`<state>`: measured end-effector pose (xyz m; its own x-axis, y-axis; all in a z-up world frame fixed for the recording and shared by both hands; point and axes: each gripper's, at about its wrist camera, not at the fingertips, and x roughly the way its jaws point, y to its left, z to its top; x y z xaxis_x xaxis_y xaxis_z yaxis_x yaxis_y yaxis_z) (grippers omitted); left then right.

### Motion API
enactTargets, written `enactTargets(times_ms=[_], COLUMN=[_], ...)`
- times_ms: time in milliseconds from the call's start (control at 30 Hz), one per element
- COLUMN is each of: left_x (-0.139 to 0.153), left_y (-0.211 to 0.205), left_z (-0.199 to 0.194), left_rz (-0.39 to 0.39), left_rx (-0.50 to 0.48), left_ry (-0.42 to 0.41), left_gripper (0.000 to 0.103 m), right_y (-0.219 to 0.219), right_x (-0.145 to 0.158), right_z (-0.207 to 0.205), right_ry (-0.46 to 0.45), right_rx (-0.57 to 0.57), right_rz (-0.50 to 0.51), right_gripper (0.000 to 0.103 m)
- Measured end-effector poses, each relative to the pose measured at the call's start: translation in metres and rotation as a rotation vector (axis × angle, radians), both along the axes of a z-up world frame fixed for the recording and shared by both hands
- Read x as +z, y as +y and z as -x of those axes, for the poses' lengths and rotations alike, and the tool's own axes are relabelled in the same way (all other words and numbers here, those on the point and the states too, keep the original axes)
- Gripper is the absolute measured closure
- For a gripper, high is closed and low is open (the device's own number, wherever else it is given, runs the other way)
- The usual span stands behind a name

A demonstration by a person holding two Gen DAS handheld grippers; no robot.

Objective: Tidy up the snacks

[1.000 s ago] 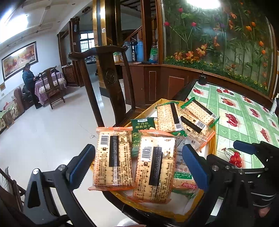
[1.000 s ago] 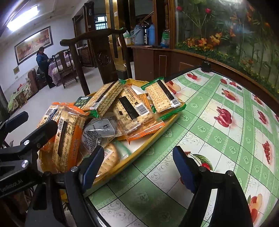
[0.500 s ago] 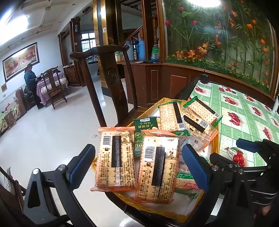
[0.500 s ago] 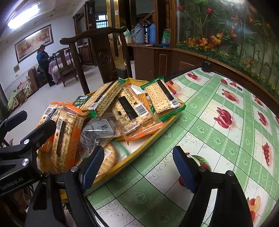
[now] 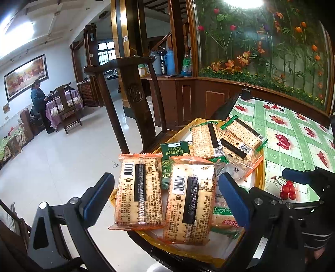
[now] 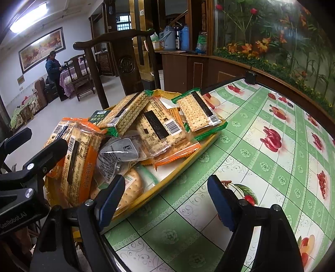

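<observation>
Fruit-print tablecloth; yellow tray heaped with cracker packs; chair seemingly just behind; both jaws spread, empty.

A pale, glossy tiled floor runs back to a white wall hung with a long framed painting. A tall dark wooden chair stands close by the bench, whose cloth is green-checked with printed fruit. Behind it a dark wood counter carries blue thermos flasks, beside a flower mural. A barred window glows far back; a ceiling lamp is lit. A person stands at a distant covered table.
</observation>
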<state>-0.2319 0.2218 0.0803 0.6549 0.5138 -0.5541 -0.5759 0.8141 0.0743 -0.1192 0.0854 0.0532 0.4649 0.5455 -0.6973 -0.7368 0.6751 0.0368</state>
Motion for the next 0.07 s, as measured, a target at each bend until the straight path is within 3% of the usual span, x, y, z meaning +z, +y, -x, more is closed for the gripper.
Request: enactTargets(times_ms=[67], left_x=[0.0009], left_y=[-0.001], left_z=[-0.0005], left_rz=[0.002], left_rx=[-0.001], left_ry=[0.001], left_gripper=[0.003], right_y=[-0.0006], right_x=[0.0], right_z=[0.0], right_ry=[0.0], right_rx=[-0.001], right_rz=[0.0], right_gripper=[0.022])
